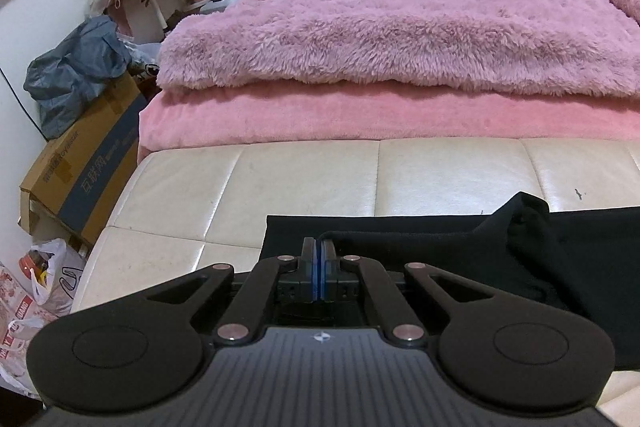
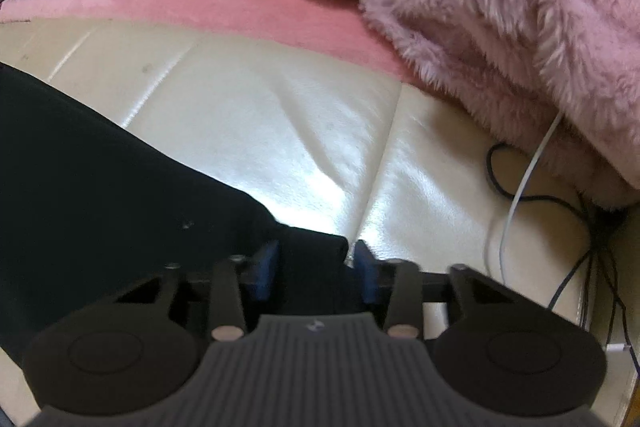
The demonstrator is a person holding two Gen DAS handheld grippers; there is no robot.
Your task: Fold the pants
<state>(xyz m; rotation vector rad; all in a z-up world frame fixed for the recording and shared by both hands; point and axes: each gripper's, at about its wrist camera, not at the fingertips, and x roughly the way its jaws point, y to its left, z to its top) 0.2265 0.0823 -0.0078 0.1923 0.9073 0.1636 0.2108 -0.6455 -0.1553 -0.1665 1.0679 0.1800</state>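
The black pants (image 1: 460,239) are lying along the near edge of the cream padded bench (image 1: 280,179), with one fold of cloth humped up toward the bench's right end. My left gripper (image 1: 319,259) is sitting with its blue pads pressed together over the pants' left edge; whether cloth is caught between them I cannot tell. My right gripper (image 2: 316,267) is spreading its pads around a corner of the pants (image 2: 120,167). Beyond the bench's far edge, a fluffy pink blanket (image 1: 400,19) is covering the bed.
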